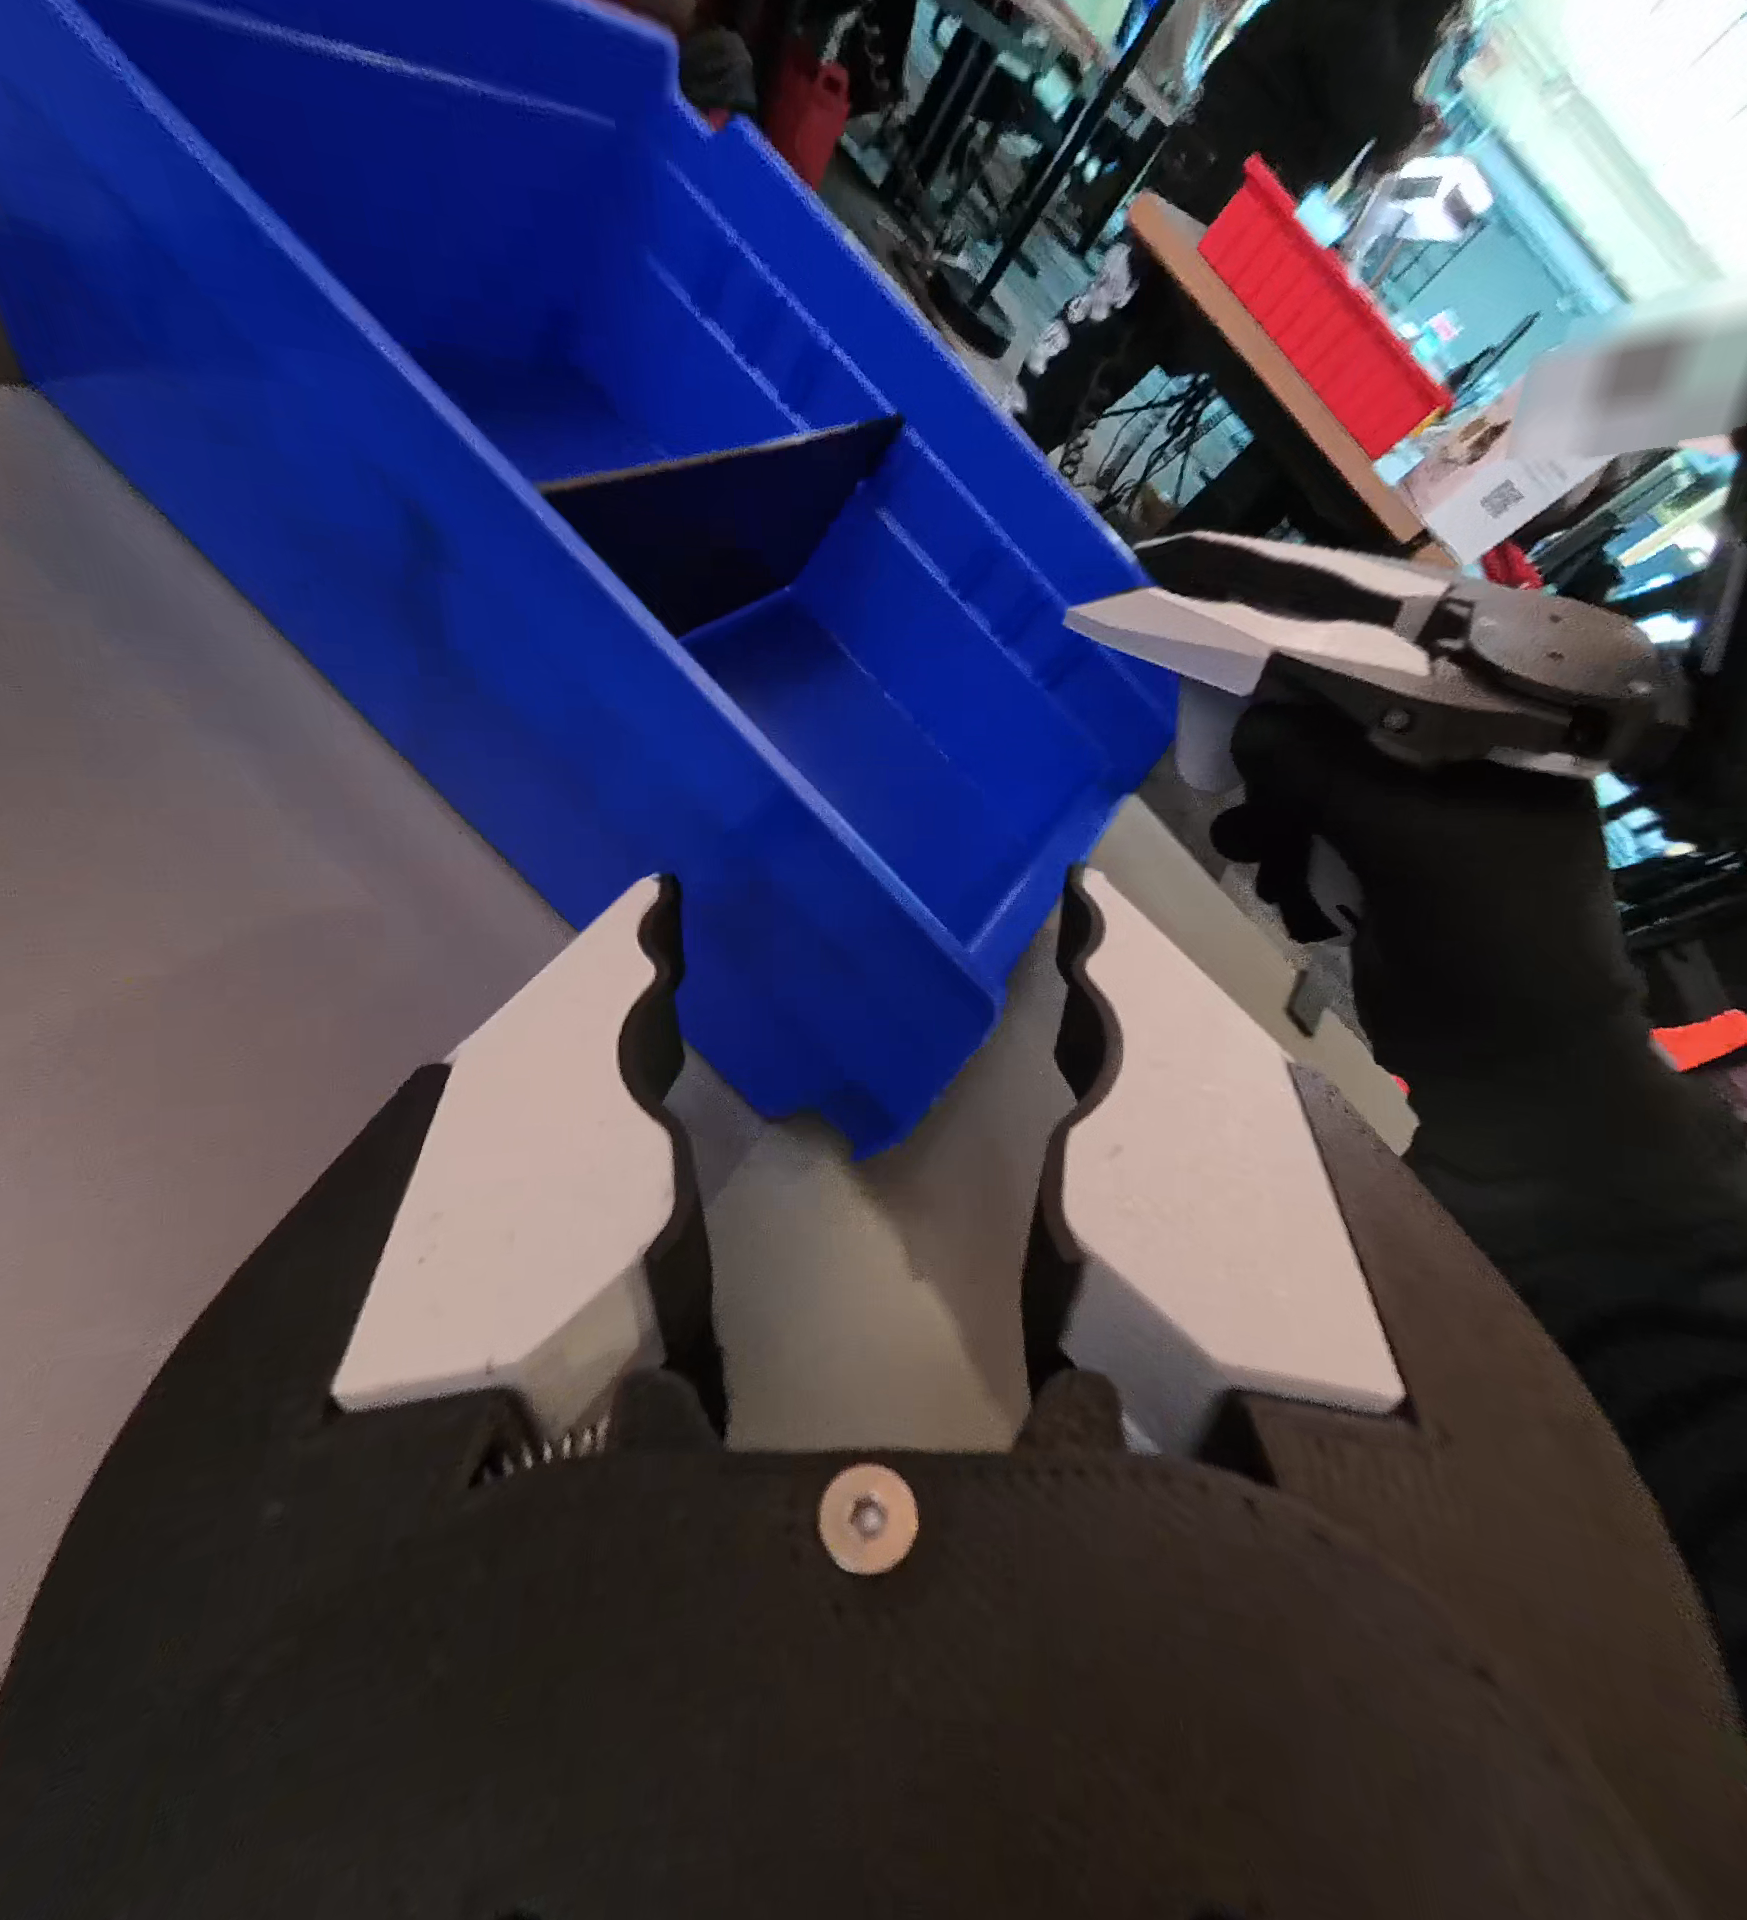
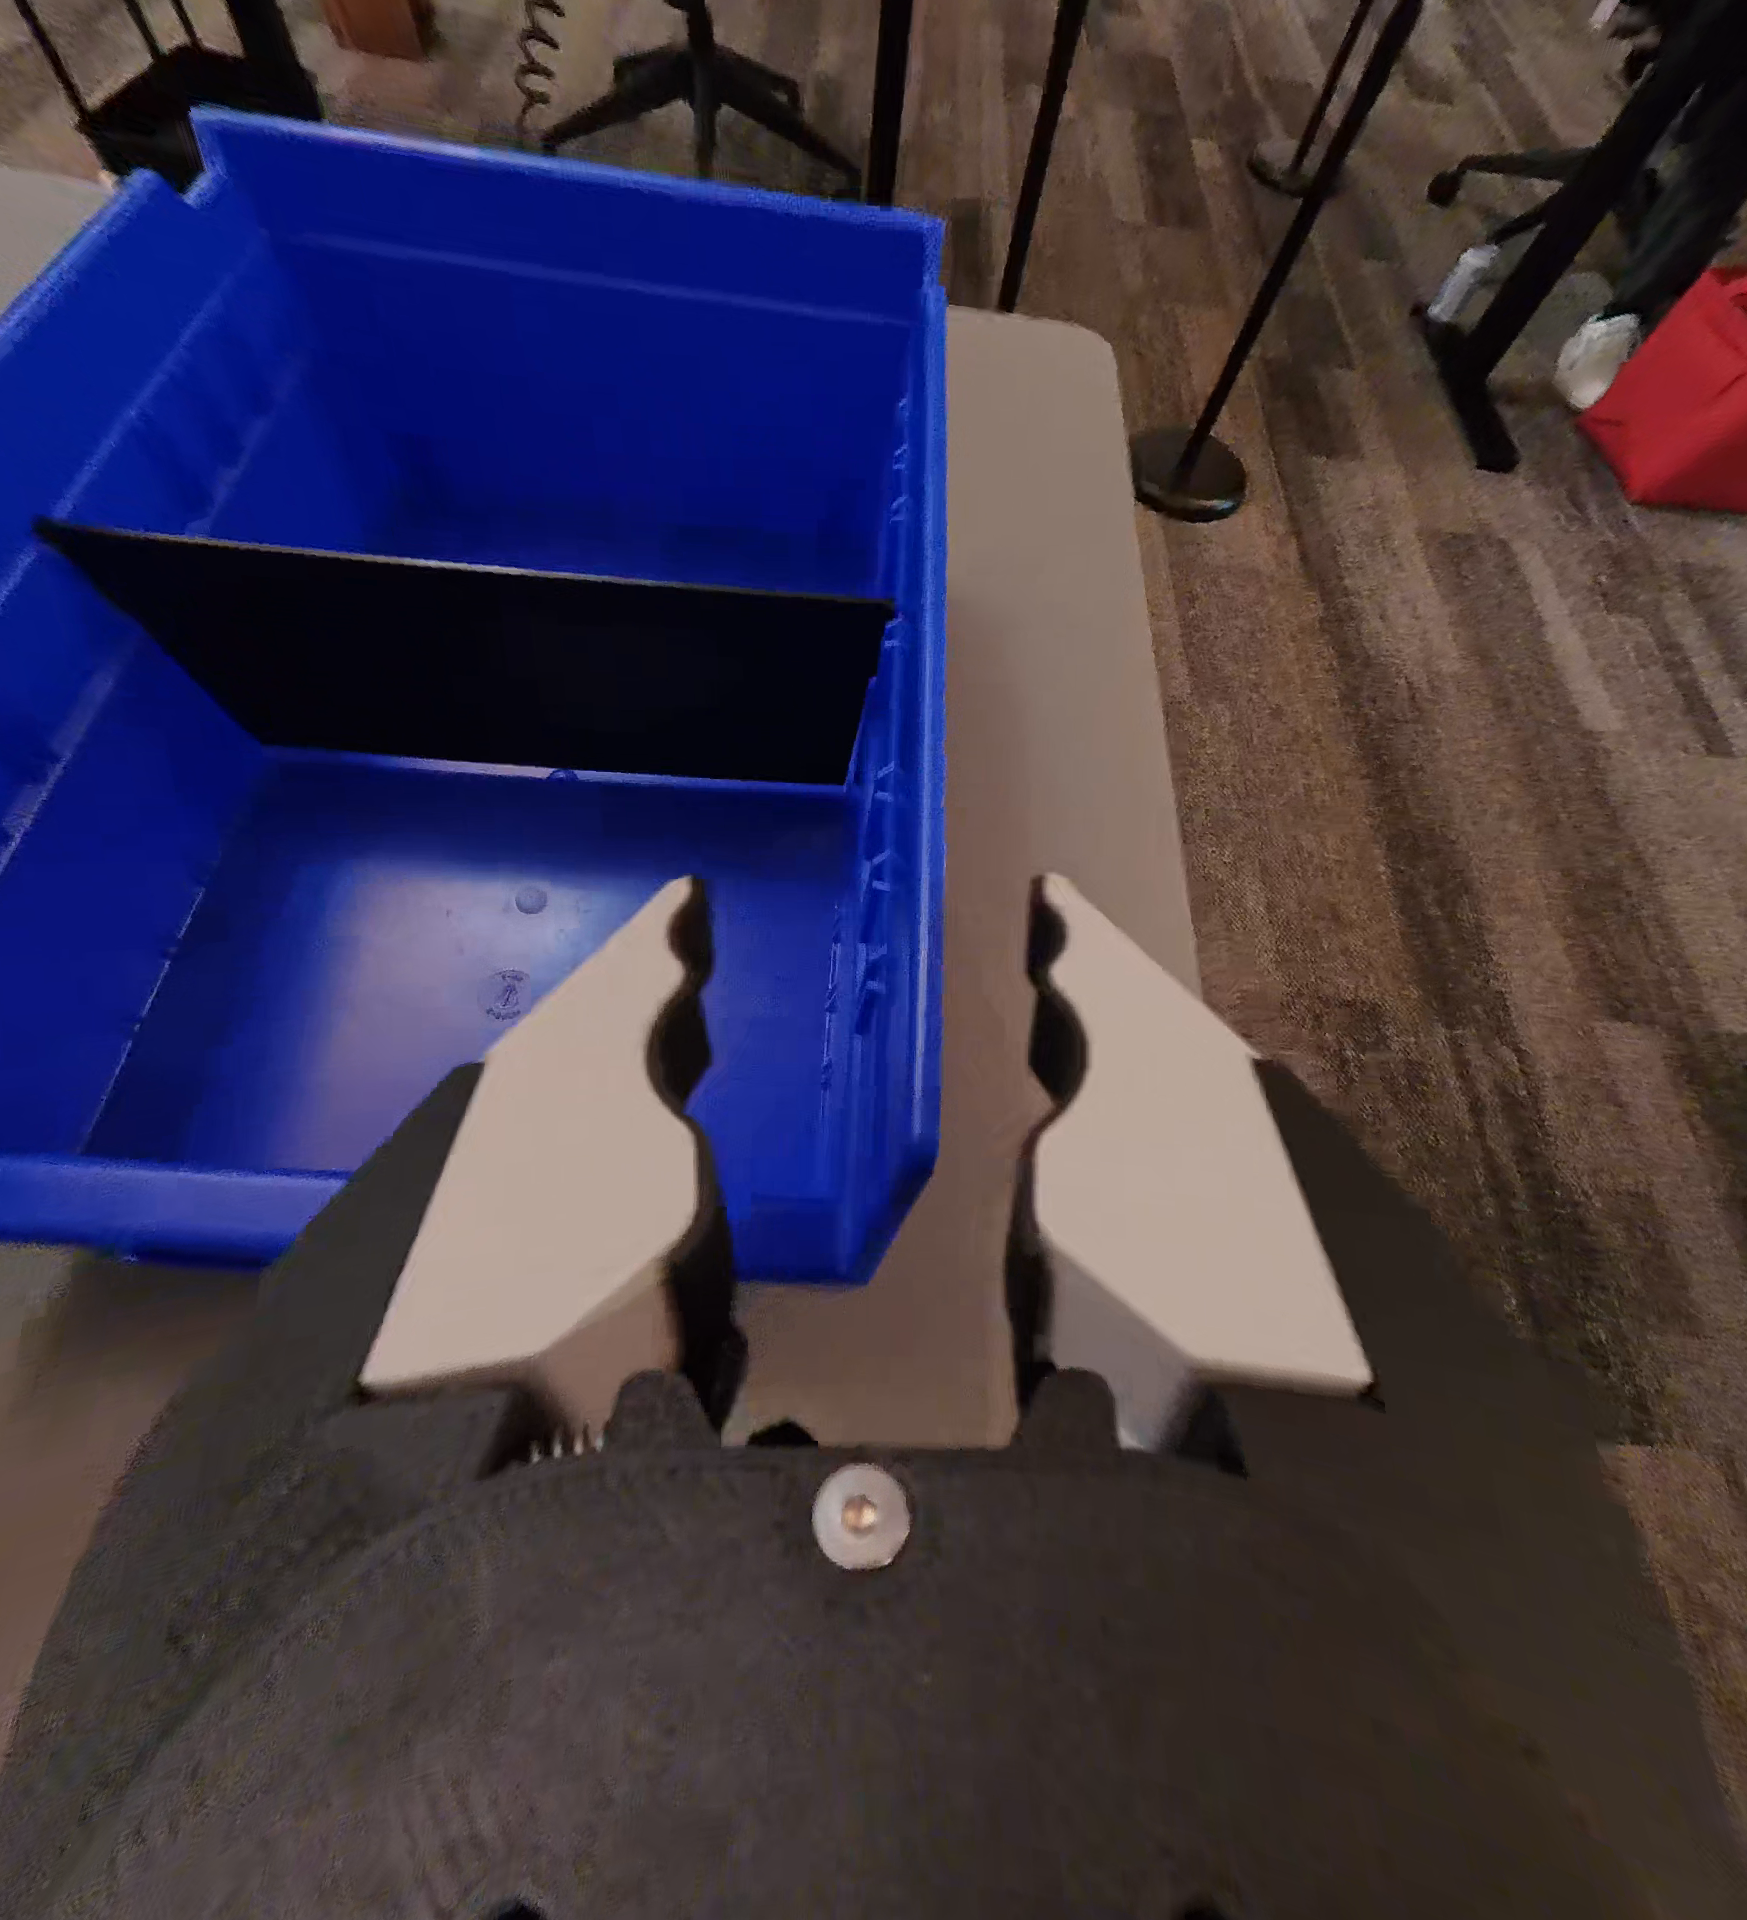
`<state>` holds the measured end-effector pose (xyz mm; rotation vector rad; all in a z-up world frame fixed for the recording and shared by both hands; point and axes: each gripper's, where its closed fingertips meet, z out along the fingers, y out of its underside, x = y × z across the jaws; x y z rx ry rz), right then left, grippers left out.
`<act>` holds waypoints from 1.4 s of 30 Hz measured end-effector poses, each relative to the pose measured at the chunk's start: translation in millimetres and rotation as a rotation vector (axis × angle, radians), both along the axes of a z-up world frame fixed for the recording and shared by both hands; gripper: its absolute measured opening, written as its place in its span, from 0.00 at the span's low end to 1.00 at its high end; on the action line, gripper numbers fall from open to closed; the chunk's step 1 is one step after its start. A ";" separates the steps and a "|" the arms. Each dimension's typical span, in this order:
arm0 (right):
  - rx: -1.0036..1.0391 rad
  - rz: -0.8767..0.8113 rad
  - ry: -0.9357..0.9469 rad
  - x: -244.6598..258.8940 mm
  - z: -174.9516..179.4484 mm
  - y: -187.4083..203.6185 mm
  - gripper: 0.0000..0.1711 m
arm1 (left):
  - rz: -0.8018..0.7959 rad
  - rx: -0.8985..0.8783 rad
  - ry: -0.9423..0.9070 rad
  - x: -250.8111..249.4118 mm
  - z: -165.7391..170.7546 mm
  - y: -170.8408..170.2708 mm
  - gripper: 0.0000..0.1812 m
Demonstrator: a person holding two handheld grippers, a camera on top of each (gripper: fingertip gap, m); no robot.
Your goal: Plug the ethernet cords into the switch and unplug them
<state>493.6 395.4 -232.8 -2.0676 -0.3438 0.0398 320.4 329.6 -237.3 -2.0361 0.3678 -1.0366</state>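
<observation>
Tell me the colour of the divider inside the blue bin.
Black. The divider shows best in the right wrist view, standing across the blue bin.

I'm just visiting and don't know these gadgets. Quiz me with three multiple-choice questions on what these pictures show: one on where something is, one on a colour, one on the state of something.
1. Where does the blue bin stand?
A. on the grey table
B. on the carpet
C. on a chair

2. What colour is the divider inside the bin?
A. red
B. white
C. black

3. How do the right gripper and the left gripper stand?
A. both open, holding nothing
B. both shut on a cord
C. one open, one shut on a cord

Answers:
1 A, the bin's base rests on the grey tabletop near its edge.
2 C, a dark black panel crosses the bin and splits it in two compartments.
3 A, a clear gap shows between each pair of fingers, with nothing in it.
</observation>
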 end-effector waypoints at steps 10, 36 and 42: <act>0.191 0.284 0.005 -125.5 81.0 -102.6 0.43 | -0.139 0.392 0.083 -109.3 96.6 -106.7 0.37; 0.006 1.131 -0.112 -489.9 76.8 -331.9 0.35 | 0.829 -0.128 0.709 -743.3 6.8 -34.6 0.37; -0.021 1.138 -0.045 -503.2 65.8 -336.3 0.34 | 0.835 -0.207 0.814 -760.2 -12.8 -10.0 0.17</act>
